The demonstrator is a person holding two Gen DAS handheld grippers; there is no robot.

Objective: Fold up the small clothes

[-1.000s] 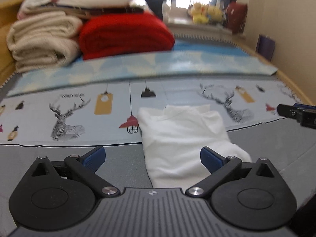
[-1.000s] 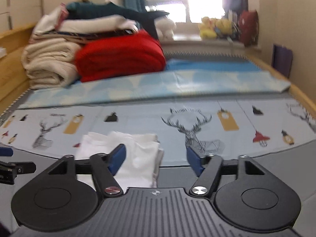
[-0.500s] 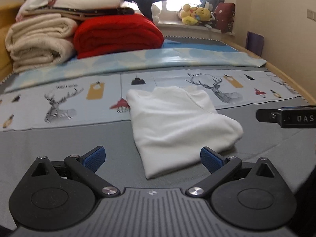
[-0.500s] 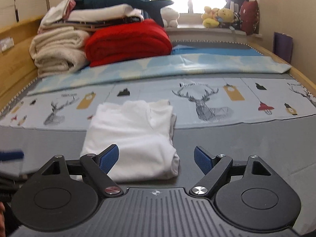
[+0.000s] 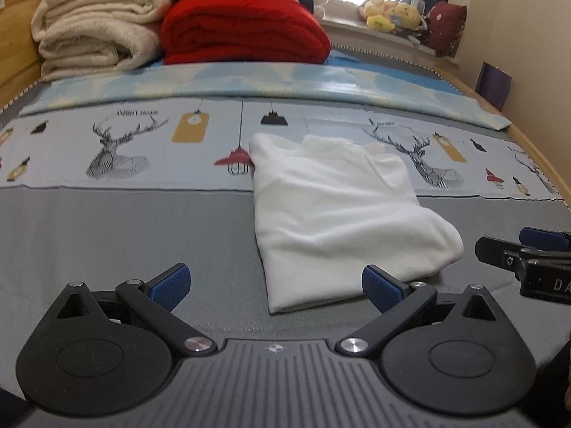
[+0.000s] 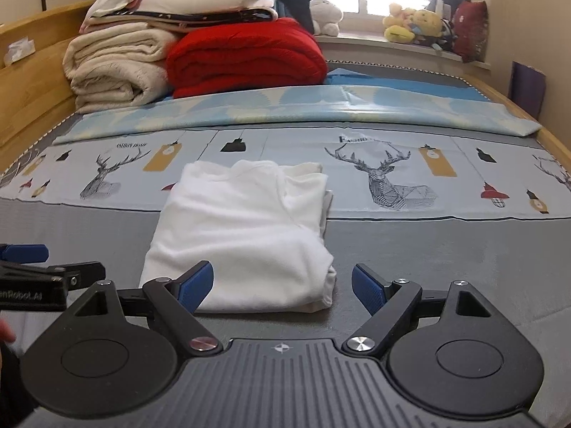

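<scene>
Folded white garment (image 6: 242,235) on bed (image 6: 446,249), long axis running away from the cameras, collar end farthest; left tongs (image 5: 274,283) and right tongs (image 6: 282,285) wide apart, empty.

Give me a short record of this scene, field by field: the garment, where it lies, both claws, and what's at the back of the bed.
garment: white top, folded into a rough rectangle, lying flat
surface: bed cover, grey at the near side, deer print farther back
left claw: open, nothing between the pads, just short of the top's near edge
right claw: open, jaws have just been opening, nothing gripped, near the top's near right corner
back of bed: red blanket, cream blankets, more folded bedding on top
windowsill: soft toys
</scene>
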